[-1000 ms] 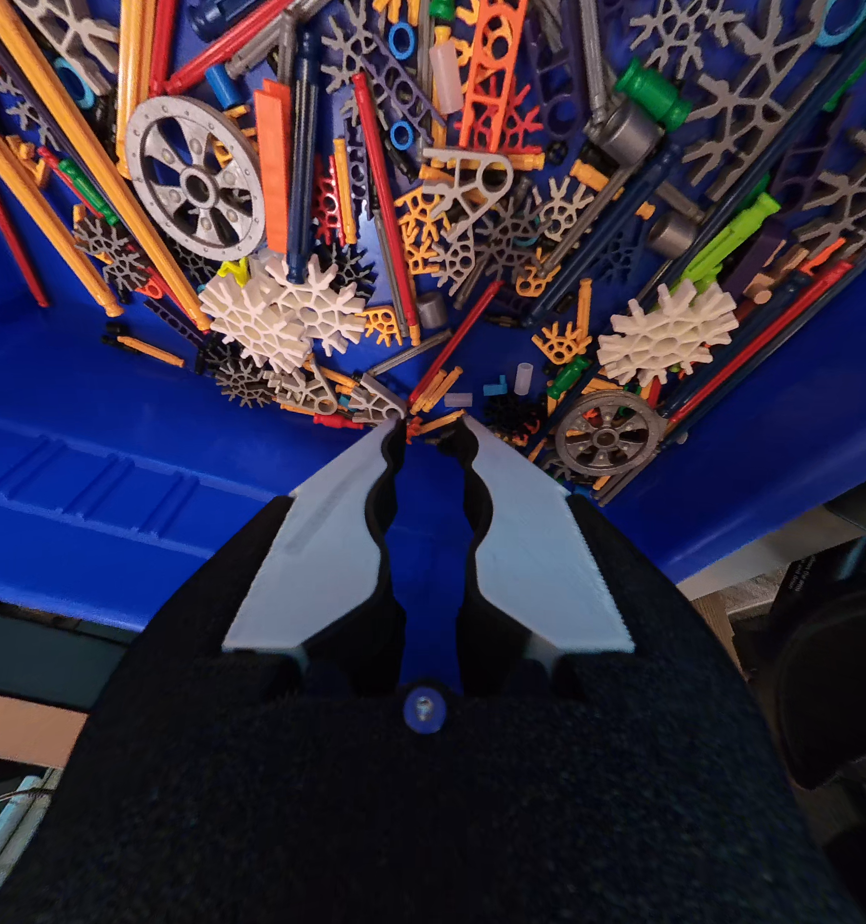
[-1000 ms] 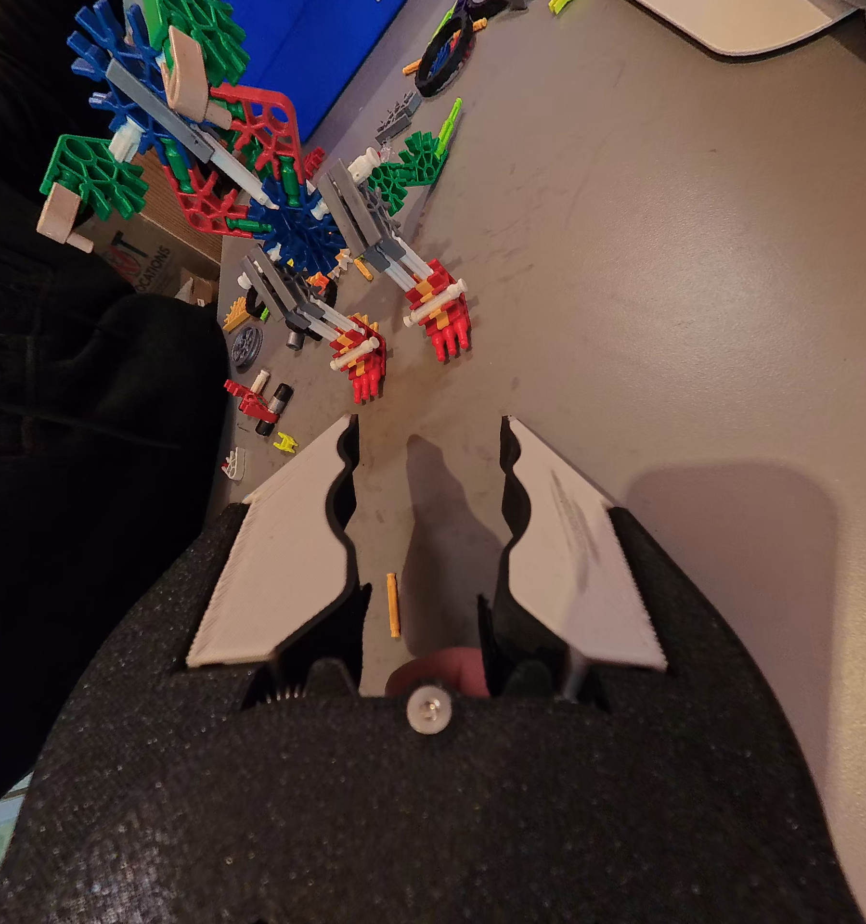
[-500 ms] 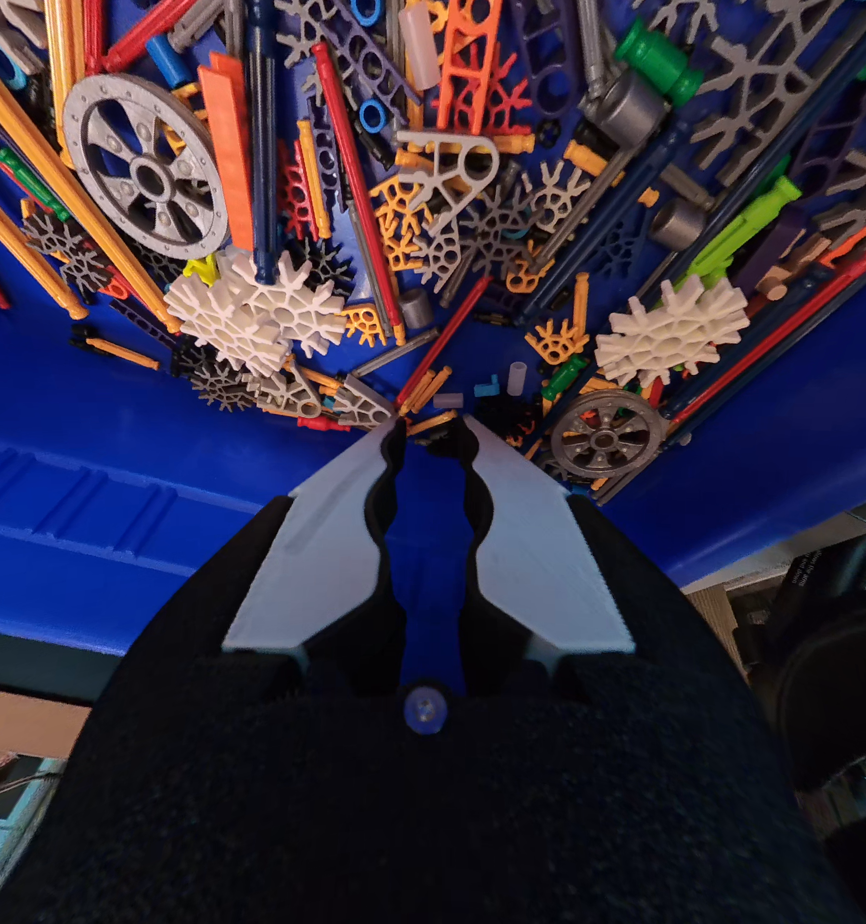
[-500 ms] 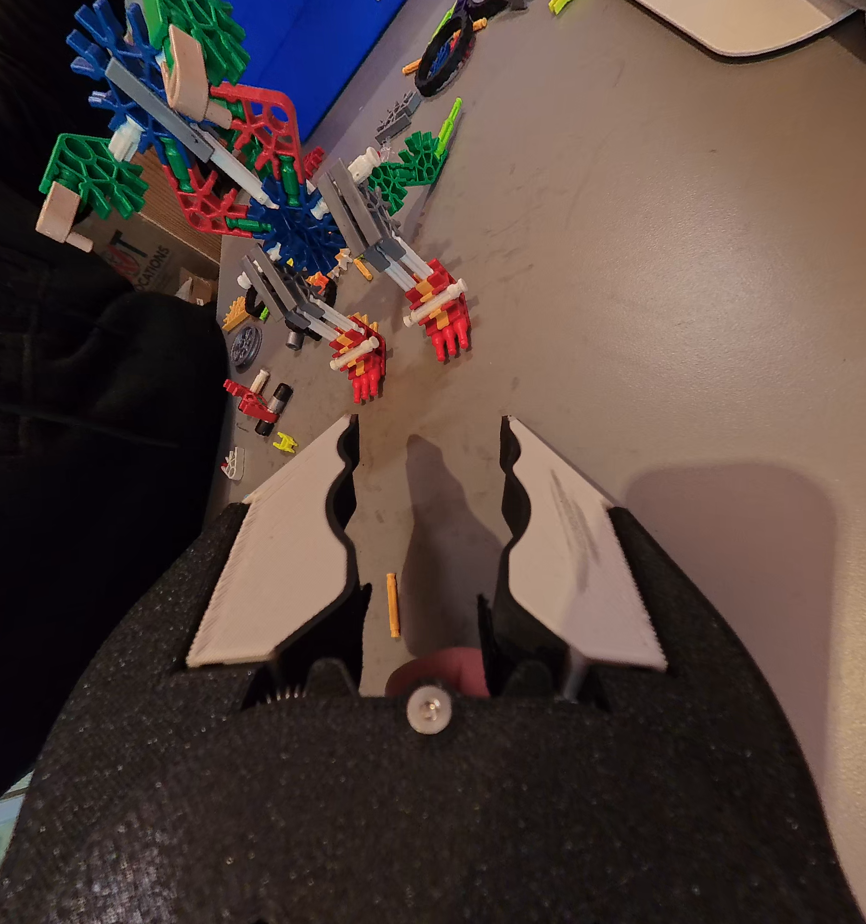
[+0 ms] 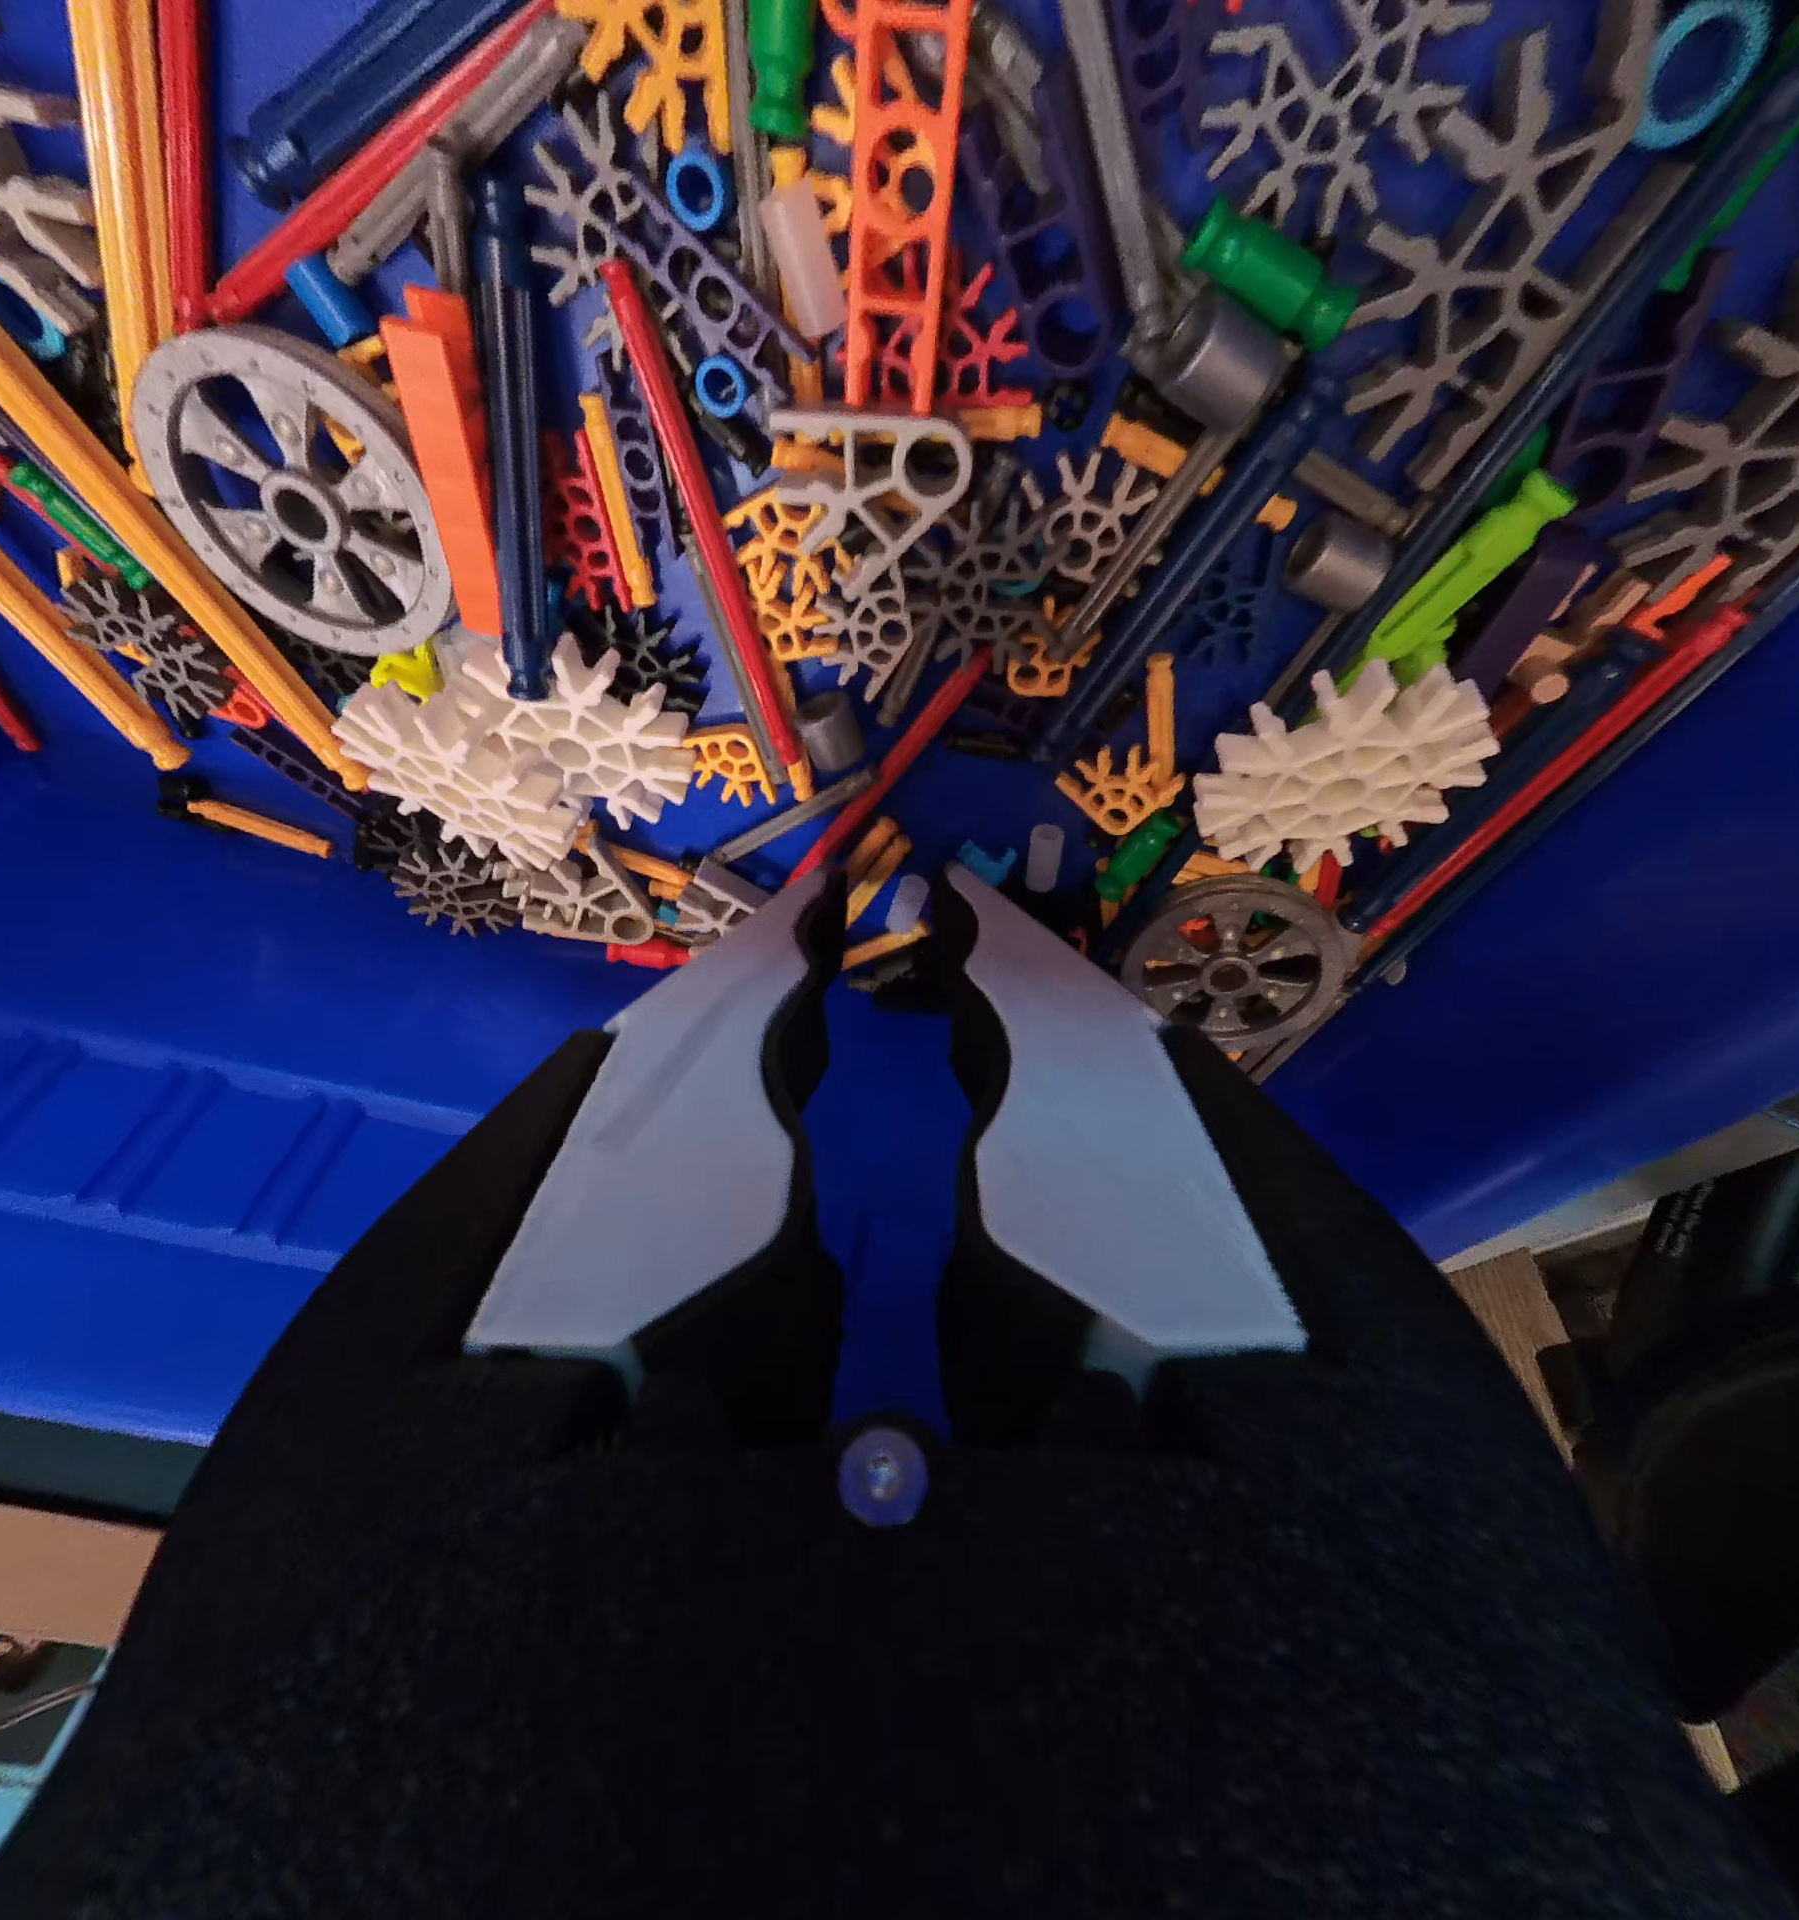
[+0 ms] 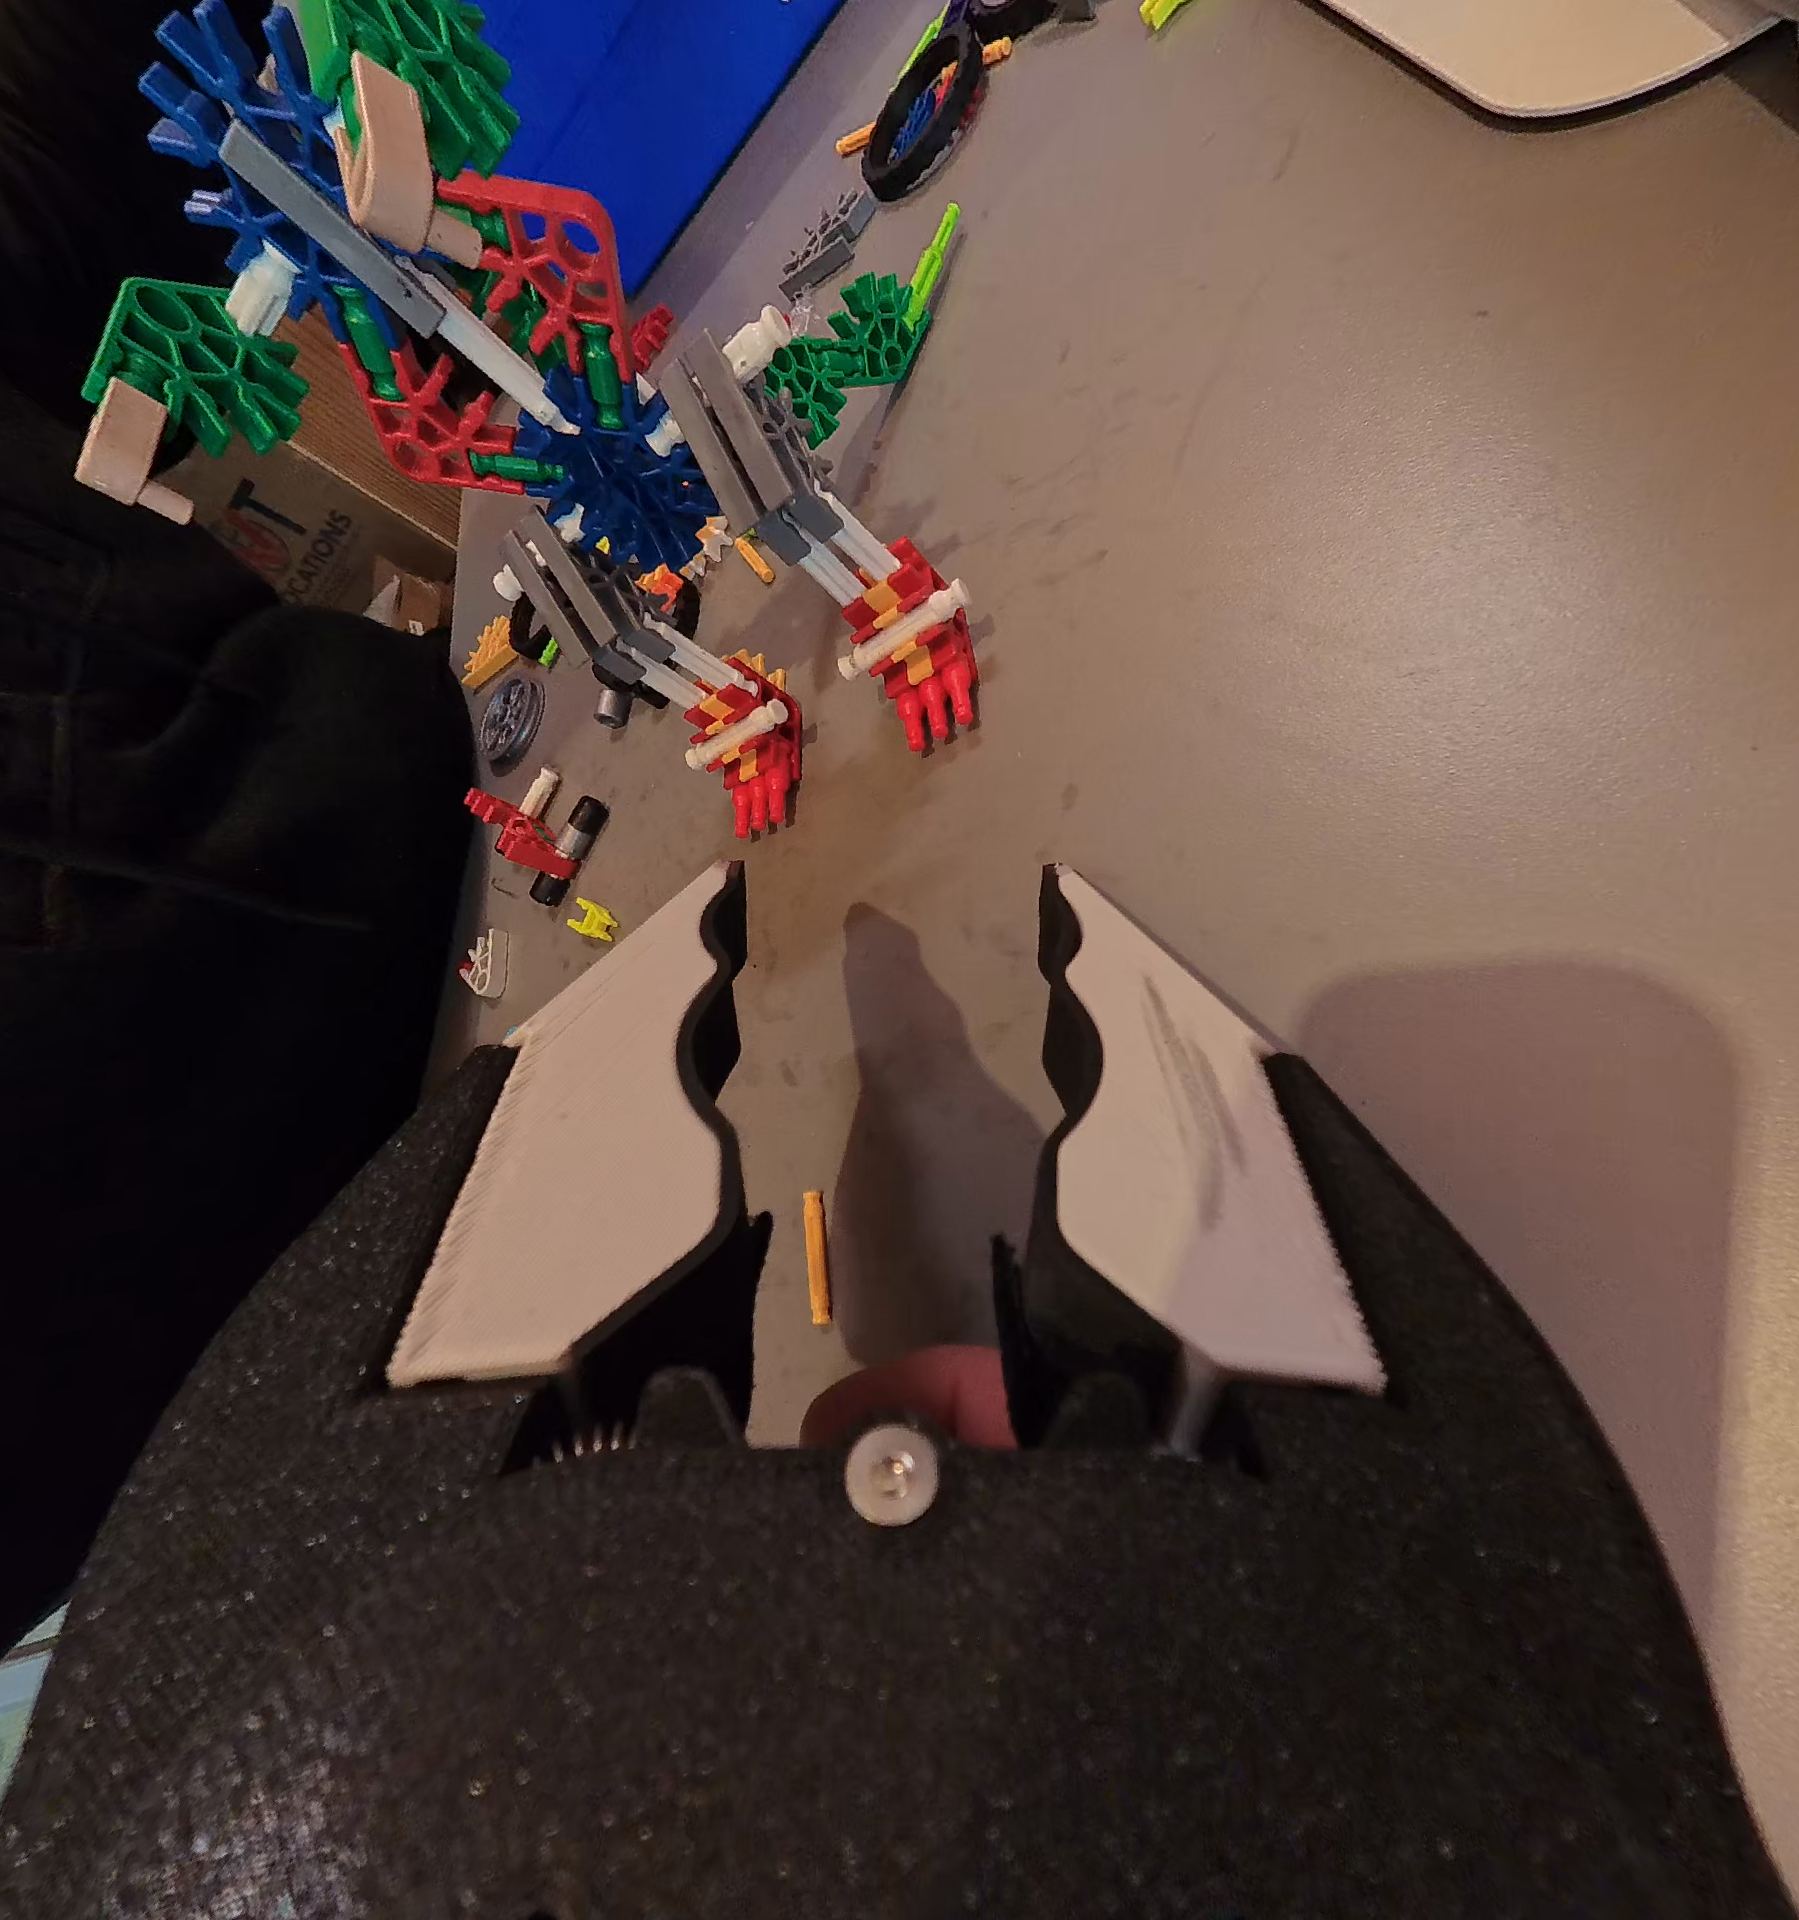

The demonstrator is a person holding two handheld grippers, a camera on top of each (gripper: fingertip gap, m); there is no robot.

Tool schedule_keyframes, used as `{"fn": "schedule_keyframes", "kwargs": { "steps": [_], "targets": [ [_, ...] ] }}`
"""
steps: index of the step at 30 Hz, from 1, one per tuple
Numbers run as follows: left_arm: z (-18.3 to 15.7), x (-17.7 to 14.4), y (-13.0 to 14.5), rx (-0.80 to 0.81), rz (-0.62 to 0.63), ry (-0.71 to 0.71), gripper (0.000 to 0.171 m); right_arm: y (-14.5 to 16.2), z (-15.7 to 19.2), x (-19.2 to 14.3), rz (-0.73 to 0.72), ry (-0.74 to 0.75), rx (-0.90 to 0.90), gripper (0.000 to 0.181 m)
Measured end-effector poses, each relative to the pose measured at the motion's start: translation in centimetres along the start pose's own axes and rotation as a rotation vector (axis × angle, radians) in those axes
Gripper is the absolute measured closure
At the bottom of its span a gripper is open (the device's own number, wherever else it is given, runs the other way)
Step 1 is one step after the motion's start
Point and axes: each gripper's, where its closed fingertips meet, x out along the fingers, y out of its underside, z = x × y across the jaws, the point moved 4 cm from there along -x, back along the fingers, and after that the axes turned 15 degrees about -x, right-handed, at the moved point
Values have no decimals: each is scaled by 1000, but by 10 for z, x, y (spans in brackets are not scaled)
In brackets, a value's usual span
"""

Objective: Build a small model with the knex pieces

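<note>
My left gripper (image 5: 890,891) hangs over a blue bin (image 5: 199,1122) heaped with toy construction rods, connectors and wheels. Its jaws stand narrowly open. The tips flank a small clear spacer (image 5: 910,899) and short yellow rods (image 5: 879,948) at the near edge of the pile, gripping nothing. My right gripper (image 6: 892,873) is wide open and empty above a grey table (image 6: 1394,623). A short yellow rod (image 6: 817,1257) lies on the table between its fingers. A built model (image 6: 604,457) of blue, red and green connectors with two red feet (image 6: 755,753) stands just ahead of it.
In the bin, white snowflake connectors (image 5: 531,748) and a small grey wheel (image 5: 1233,977) lie either side of the left tips, with a large grey wheel (image 5: 292,499) further left. On the table, loose small parts (image 6: 552,831) lie left of the right gripper and a black tyre (image 6: 921,114) lies far back. My right fingertips sit around 50 cm from my left ones. The small grey wheel (image 5: 1233,977) is about 6 cm from my left fingertips and 50 cm from my right.
The left gripper has shifted over the bin and its tips now sit at the small loose pieces at the pile's near edge. The right gripper has not moved.
</note>
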Motion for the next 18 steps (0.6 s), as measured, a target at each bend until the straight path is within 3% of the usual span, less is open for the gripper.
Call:
{"fn": "schedule_keyframes", "kwargs": {
  "steps": [18],
  "targets": [
    [-6,-9,-17,30,-102,27,152,0,0,0,0,0,0,125]
  ]
}}
